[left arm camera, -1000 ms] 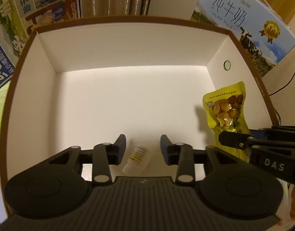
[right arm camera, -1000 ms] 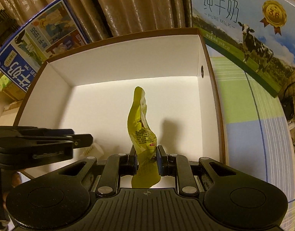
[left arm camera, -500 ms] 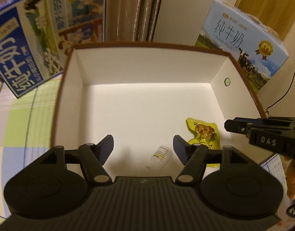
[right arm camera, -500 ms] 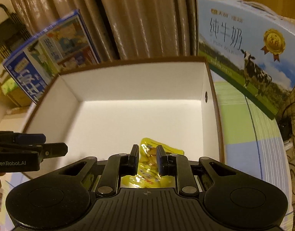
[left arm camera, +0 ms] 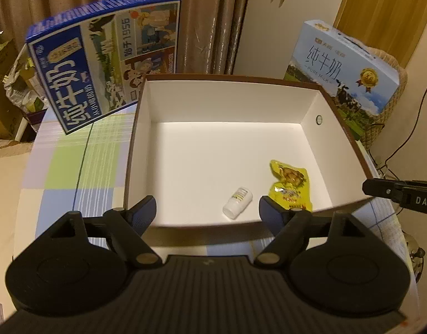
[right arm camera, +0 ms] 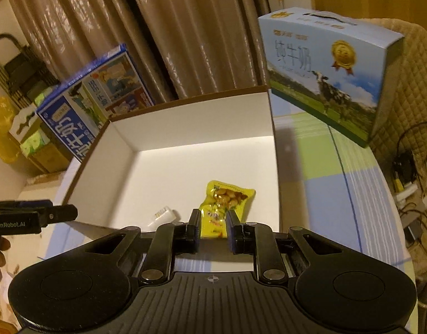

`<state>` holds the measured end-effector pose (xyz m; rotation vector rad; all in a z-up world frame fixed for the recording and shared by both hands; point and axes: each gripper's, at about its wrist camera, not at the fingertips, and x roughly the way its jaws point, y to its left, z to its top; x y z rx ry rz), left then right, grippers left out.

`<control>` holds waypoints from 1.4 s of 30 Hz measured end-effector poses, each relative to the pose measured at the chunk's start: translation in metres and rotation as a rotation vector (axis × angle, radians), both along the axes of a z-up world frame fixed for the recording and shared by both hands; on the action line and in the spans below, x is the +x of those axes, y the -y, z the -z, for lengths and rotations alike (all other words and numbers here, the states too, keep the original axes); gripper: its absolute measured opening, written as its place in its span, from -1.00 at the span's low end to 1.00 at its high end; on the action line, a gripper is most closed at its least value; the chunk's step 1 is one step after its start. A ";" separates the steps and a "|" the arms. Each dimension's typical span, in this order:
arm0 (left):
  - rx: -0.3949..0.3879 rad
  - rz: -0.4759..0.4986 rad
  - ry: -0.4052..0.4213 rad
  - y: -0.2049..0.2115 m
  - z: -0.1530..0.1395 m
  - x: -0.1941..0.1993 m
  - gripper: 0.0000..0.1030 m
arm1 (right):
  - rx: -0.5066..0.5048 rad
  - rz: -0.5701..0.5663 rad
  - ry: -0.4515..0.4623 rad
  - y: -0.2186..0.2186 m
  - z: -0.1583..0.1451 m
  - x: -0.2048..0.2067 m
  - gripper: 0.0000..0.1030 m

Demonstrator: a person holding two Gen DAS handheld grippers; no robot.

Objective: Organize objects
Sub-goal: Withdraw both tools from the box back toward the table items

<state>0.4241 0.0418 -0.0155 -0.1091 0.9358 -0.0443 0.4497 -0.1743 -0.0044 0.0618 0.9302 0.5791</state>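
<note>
Checked tablecloth under the white cardboard box: your left gripper is opening, empty; your right gripper looks narrowly parted, empty. Reaching back could snag the box rim or knock the small white bottle against the yellow snack pouch.

Small white bottle on its side, yellow snack pouch flat beside it

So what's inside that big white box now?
Inside the white box lie two things near its front wall: a small white bottle on its side and a yellow snack pouch. The left claw hides the pouch's near corner.
</note>
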 end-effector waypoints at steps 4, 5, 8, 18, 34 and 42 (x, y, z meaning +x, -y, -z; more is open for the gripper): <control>-0.008 -0.016 0.014 -0.002 -0.011 -0.025 0.61 | 0.036 0.017 0.000 0.016 -0.010 -0.019 -0.69; -0.010 -0.021 0.019 -0.002 -0.014 -0.031 0.62 | 0.042 0.021 0.001 0.020 -0.012 -0.024 -0.69; -0.022 -0.040 0.024 -0.004 -0.020 -0.051 0.64 | 0.057 0.037 0.000 0.028 -0.016 -0.039 -0.69; -0.024 -0.076 0.028 -0.004 -0.029 -0.109 0.65 | 0.073 0.048 0.011 0.049 -0.031 -0.084 -0.68; -0.031 -0.104 0.011 0.003 -0.025 -0.169 0.72 | 0.055 0.044 -0.032 0.077 -0.024 -0.127 -0.69; -0.037 -0.128 -0.020 0.001 -0.013 -0.185 0.74 | 0.003 0.048 -0.022 0.086 -0.012 -0.141 -0.69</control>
